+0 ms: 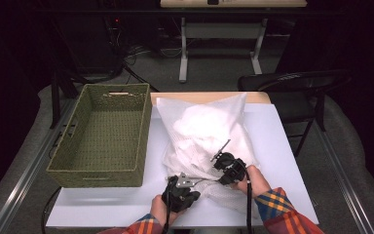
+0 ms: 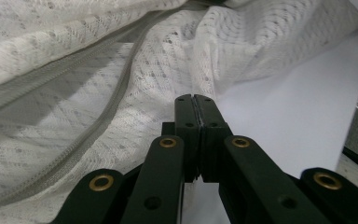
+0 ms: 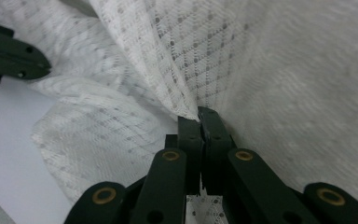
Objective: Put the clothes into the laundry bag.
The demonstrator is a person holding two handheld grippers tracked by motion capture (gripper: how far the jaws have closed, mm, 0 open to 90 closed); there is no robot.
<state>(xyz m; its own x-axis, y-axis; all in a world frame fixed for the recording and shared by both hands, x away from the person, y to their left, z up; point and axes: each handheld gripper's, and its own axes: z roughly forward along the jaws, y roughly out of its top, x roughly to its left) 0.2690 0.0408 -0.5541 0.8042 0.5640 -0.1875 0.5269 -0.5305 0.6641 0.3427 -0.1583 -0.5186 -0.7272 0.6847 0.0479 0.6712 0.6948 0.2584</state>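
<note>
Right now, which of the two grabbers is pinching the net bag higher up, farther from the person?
The right gripper, beside the plaid sleeve: it pinches the white mesh bag farther up the table. The left gripper sits at the bag's near edge.

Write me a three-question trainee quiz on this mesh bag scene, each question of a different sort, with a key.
1. True or false: the right gripper is shut on the white mesh laundry bag.
2. Multiple choice: the green woven basket stands where in the high view? A) left of the bag B) right of the bag C) on top of the bag
3. Fill in: running along the bag in the left gripper view is a grey ____.

Key: 1 true, a fold of mesh is pinched between its fingers. 2 A, on the table. 3 zipper; the left gripper is shut at the mesh edge beside it.
</note>
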